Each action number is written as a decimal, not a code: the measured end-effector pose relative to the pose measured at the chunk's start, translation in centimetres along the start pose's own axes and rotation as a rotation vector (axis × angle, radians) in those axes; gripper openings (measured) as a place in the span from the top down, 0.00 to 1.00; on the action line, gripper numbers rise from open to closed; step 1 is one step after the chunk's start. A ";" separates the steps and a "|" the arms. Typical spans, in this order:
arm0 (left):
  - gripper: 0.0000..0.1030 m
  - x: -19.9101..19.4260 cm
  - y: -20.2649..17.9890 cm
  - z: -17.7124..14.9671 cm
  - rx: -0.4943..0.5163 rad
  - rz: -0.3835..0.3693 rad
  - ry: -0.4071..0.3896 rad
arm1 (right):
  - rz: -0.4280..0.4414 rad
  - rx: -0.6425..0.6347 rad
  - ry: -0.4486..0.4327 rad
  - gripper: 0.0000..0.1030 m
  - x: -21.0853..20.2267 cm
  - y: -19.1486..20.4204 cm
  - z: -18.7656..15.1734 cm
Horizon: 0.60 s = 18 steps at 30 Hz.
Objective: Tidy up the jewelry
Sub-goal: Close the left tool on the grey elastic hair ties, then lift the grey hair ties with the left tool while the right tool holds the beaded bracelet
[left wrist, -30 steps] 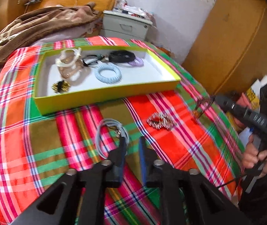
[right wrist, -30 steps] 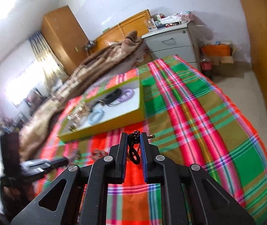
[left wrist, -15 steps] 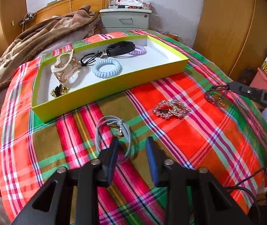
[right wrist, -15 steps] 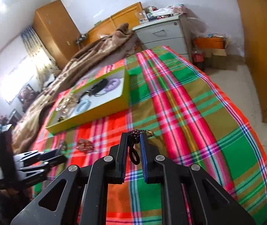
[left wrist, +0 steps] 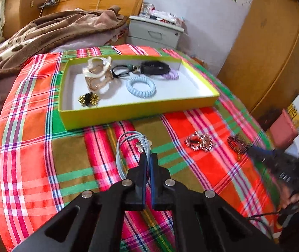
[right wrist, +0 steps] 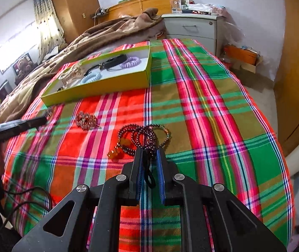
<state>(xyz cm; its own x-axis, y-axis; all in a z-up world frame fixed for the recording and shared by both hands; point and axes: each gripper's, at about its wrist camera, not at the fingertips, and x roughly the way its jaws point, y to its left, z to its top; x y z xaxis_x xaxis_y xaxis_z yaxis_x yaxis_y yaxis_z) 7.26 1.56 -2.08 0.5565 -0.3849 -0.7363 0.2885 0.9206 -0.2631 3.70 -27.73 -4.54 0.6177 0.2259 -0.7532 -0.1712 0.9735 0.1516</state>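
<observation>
A bed [left wrist: 34, 157] under a plaid cover carries all the items, with a brown blanket [left wrist: 34, 33] heaped at its far end and a grey nightstand [left wrist: 153, 33] behind. On the cover lies a shallow yellow-green box [left wrist: 128, 113] with a white floor, holding a blue coil tie [left wrist: 141, 87], a lilac coil tie [left wrist: 171, 76], a black band [left wrist: 154, 68], pale hair claws [left wrist: 97, 71] and a small gold clip [left wrist: 88, 99]. In front of the box, on the cover, are a grey cord loop [left wrist: 128, 147], a silver brooch-like piece [left wrist: 198, 141] and, to its right, a dark bead bracelet [right wrist: 143, 138] coiled in several loops (an amber tag lies at its left). The left hand-held gripper [left wrist: 148, 157] is pressed together on the near end of the cord loop. The right hand-held gripper [right wrist: 149, 157] pinches the bracelet's near loops, a black cord loop hanging between its fingers; the beads rest on the cover.
</observation>
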 end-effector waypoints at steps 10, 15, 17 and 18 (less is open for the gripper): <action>0.97 -1.6 1.7 0.6 -0.083 -0.113 -0.049 | -0.022 0.038 -0.065 0.87 -1.0 -0.2 1.1; 0.97 -2.1 2.7 0.5 -0.137 -0.238 -0.058 | -0.012 0.040 -0.082 0.87 -1.1 0.1 1.7; 0.97 -2.3 2.9 0.4 -0.149 -0.290 -0.058 | -0.003 0.036 -0.087 0.87 -1.1 0.5 2.0; 0.97 -2.3 3.0 0.4 -0.153 -0.324 -0.058 | 0.000 0.033 -0.092 0.87 -1.1 0.7 2.2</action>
<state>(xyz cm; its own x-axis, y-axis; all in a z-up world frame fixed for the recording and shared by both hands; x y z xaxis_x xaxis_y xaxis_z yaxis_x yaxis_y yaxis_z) 7.11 5.17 -0.92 0.4995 -0.6575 -0.5641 0.3396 0.7476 -0.5707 4.61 -27.24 -2.24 0.6860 0.2268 -0.6914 -0.1469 0.9738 0.1737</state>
